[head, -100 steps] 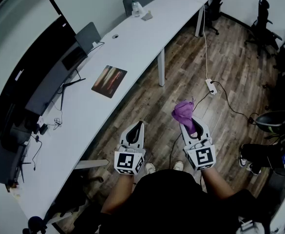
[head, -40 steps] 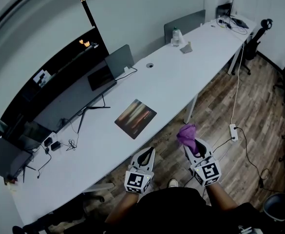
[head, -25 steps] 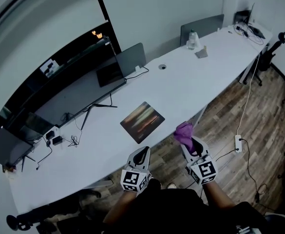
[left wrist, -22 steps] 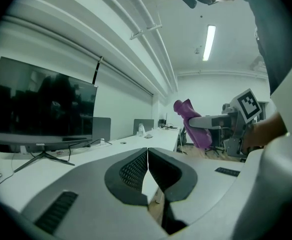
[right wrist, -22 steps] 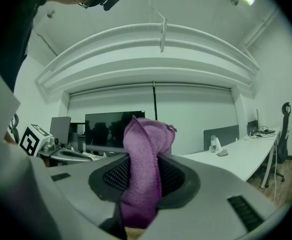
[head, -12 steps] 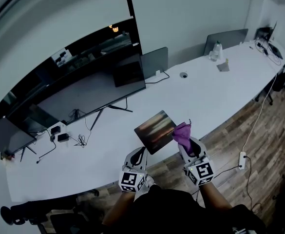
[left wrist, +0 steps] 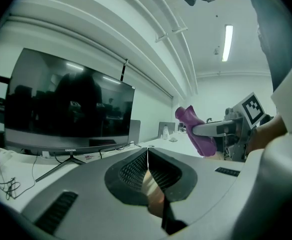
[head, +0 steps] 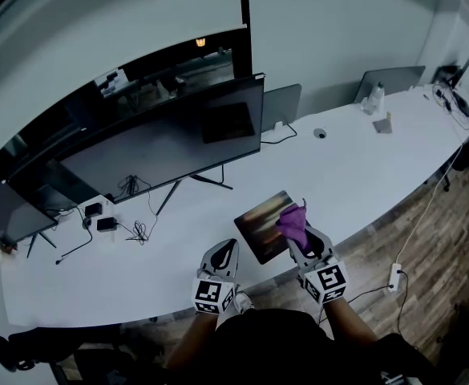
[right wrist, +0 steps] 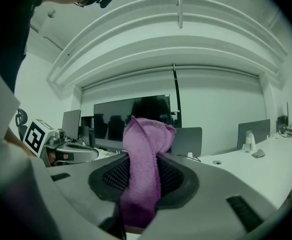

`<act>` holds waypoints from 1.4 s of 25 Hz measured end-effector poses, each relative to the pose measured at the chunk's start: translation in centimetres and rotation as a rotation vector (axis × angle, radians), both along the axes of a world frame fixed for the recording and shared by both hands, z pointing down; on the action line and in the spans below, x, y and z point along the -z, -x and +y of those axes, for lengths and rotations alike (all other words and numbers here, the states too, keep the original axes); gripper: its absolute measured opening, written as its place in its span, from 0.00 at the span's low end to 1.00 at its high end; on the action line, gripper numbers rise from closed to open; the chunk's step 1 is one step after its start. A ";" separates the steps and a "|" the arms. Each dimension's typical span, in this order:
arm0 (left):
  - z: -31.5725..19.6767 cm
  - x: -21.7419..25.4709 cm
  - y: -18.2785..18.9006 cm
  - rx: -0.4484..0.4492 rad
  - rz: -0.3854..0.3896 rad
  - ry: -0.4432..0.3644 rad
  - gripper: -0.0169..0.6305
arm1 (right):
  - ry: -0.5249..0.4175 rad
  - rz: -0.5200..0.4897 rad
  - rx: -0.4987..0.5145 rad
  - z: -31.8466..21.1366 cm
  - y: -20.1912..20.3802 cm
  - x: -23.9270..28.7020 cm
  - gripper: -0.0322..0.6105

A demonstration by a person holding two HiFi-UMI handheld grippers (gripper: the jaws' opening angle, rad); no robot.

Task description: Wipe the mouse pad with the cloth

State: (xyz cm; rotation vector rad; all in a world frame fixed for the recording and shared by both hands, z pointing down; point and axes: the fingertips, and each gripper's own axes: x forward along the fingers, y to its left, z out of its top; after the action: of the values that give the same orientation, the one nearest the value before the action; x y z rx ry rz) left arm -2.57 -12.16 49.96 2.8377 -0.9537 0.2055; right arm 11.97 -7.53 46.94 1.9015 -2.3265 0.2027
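Two grippers have come up to the near edge of the table (head: 354, 159); four seconds ago they hung over the wooden floor (head: 426, 239), well short of it. The right gripper (head: 301, 237) keeps its fingers clenched on the purple cloth (head: 293, 221), whose bunched top now overlaps the right edge of the mouse pad (head: 260, 224); contact cannot be judged. The left gripper (head: 226, 247) has its fingers pressed together on nothing, near the pad's left corner.
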 end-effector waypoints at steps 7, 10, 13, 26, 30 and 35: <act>-2.0 0.0 2.2 0.033 -0.013 -0.011 0.06 | 0.037 -0.021 0.018 -3.4 0.9 -0.9 0.26; -2.7 -0.1 3.1 0.074 -0.020 -0.009 0.06 | 0.051 -0.003 0.045 -4.5 1.1 -1.5 0.25; -3.1 -0.4 3.5 0.113 -0.031 -0.002 0.06 | 0.076 0.019 0.079 -5.5 1.3 -2.3 0.25; -2.9 -1.8 3.6 0.210 -0.033 0.074 0.06 | 0.293 -0.002 0.224 -8.1 2.4 -8.2 0.25; -2.9 -1.9 3.9 0.237 -0.017 0.087 0.06 | 0.352 0.004 0.253 -8.8 3.1 -10.4 0.25; -2.9 -2.3 4.4 0.283 -0.010 0.097 0.06 | 0.419 0.008 0.270 -9.5 4.1 -13.1 0.25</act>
State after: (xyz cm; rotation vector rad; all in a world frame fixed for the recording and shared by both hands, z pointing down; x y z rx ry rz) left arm -6.95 -15.02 52.24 2.5791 -1.2935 0.2259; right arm 7.89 -17.04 60.02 1.3775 -2.2779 0.5955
